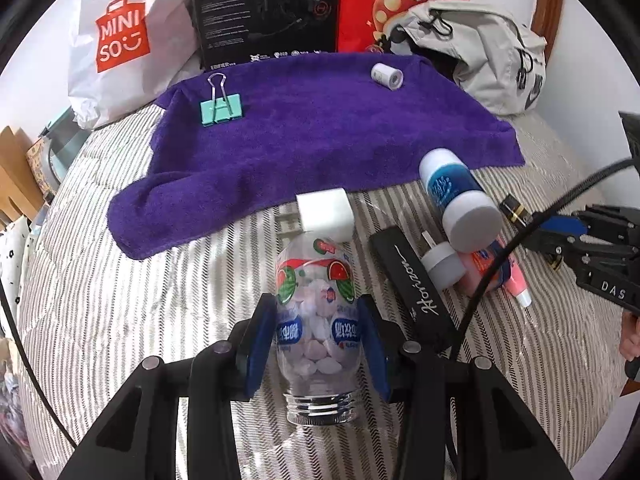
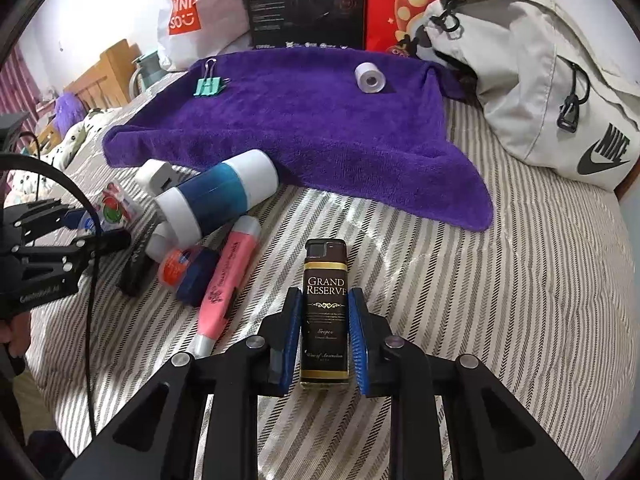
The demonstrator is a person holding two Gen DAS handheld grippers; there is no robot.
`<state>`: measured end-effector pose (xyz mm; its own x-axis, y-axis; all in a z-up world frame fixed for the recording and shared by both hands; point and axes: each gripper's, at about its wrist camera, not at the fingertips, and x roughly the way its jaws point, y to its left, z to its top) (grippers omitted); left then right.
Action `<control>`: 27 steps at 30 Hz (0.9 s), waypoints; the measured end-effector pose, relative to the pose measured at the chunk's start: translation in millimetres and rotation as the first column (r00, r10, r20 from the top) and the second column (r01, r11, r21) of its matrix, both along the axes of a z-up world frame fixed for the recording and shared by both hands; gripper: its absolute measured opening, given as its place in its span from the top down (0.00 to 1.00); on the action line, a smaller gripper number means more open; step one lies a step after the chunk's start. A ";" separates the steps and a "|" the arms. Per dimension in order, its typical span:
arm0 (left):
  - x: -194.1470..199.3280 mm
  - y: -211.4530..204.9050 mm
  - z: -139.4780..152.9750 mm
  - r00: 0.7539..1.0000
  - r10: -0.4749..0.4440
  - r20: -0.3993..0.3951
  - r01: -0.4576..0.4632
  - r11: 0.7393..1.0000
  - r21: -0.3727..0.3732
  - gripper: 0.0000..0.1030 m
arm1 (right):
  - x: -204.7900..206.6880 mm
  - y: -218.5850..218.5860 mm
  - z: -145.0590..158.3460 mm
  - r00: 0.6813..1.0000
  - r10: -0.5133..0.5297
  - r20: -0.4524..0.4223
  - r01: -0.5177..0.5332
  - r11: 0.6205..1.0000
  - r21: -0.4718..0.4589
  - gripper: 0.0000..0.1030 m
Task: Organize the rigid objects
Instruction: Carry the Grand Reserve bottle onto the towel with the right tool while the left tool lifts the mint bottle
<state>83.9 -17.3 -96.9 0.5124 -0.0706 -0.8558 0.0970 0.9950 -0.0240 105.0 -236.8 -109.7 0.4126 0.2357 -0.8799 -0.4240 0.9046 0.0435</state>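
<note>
Left gripper [image 1: 316,340]: blue pads closed against both sides of a clear plastic candy bottle with a watermelon label [image 1: 316,312]; the bottle lies along the fingers, its bare threaded neck toward the camera, its base over the striped bedspread [image 1: 120,280].

Right gripper [image 2: 325,336]: blue pads set on either side of a dark brown lighter printed "Grand Reserve" [image 2: 325,312], touching or almost touching it; whether they press it cannot be told. The lighter stands out forward, cap end away from the camera.

Just beyond the bottle: a white block-shaped charger plug [image 1: 326,216] at the edge of the purple terry towel [image 1: 320,132].

Pile on the bedspread: a blue-and-white cylindrical bottle [image 1: 458,196] lying over a black case lettered "Horizon" [image 1: 412,280] and a pink tube [image 2: 226,284].

On the towel: a mint-green binder clip [image 1: 221,108] at the left, a small white roll [image 1: 386,75] at the right, well apart.

Only the right wrist view shows: the grey Nike backpack [image 2: 560,88] in full, and a small orange-and-navy container [image 2: 188,272] beside the pink tube.

Only the left wrist view shows: the pale candies inside the bottle.
</note>
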 end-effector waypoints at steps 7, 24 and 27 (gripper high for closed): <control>0.7 20.0 15.7 0.999 0.026 0.023 -0.025 0.999 -0.039 0.62 | 0.1 -3.0 9.4 1.000 -0.011 0.000 0.011 1.000 0.022 0.77; 11.8 45.7 29.8 0.998 0.057 0.037 -0.054 0.995 -0.088 0.63 | 16.0 9.5 35.5 0.999 0.024 0.039 -0.027 0.997 0.074 0.77; 11.6 45.1 32.3 0.998 0.049 0.042 -0.045 0.995 -0.094 0.63 | 17.2 11.8 33.3 0.999 0.025 0.029 -0.027 0.997 0.073 0.77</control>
<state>95.5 27.8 -64.5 0.5543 -0.1240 -0.8230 0.0532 0.9921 -0.1137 122.2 -225.0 -76.4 0.4300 0.3100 -0.8479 -0.4494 0.8881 0.0968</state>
